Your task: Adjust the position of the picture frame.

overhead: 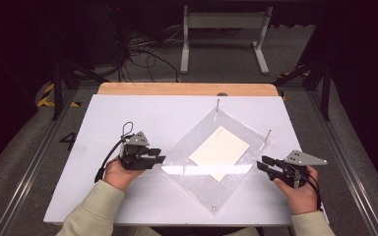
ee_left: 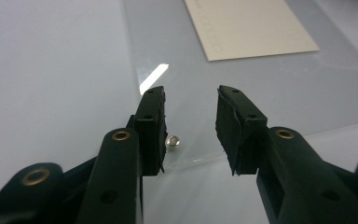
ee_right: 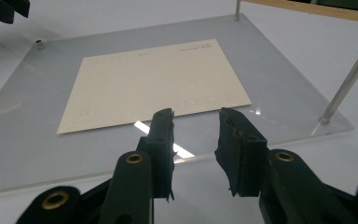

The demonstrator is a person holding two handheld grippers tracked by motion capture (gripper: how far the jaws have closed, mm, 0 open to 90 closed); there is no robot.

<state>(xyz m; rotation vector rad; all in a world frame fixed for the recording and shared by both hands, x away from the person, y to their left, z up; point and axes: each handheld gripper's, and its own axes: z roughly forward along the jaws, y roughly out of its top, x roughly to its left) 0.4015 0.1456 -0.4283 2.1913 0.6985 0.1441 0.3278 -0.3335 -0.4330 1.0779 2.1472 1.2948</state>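
Note:
A clear acrylic plate [overhead: 197, 182] lies turned like a diamond on the white board, with a cream card [overhead: 220, 150] on it. Thin metal posts stand at its far corner [overhead: 218, 105] and right corner [overhead: 268, 135]. My left gripper [overhead: 160, 157] is at the plate's left corner, open with nothing between its jaws [ee_left: 191, 93]. A small metal stud [ee_left: 173, 141] sits at that corner, beside the left jaw. My right gripper [overhead: 262, 162] is just off the plate's right edge, open and empty [ee_right: 196, 114], facing the card [ee_right: 154, 86] and the plate [ee_right: 279, 88].
The white board [overhead: 128, 113] covers a wooden table whose far edge [overhead: 187, 89] shows behind it. A tall post [ee_right: 349, 84] rises close to the right of my right gripper. A short stud [overhead: 213, 207] marks the plate's near corner. A white frame [overhead: 224, 29] stands on the floor beyond.

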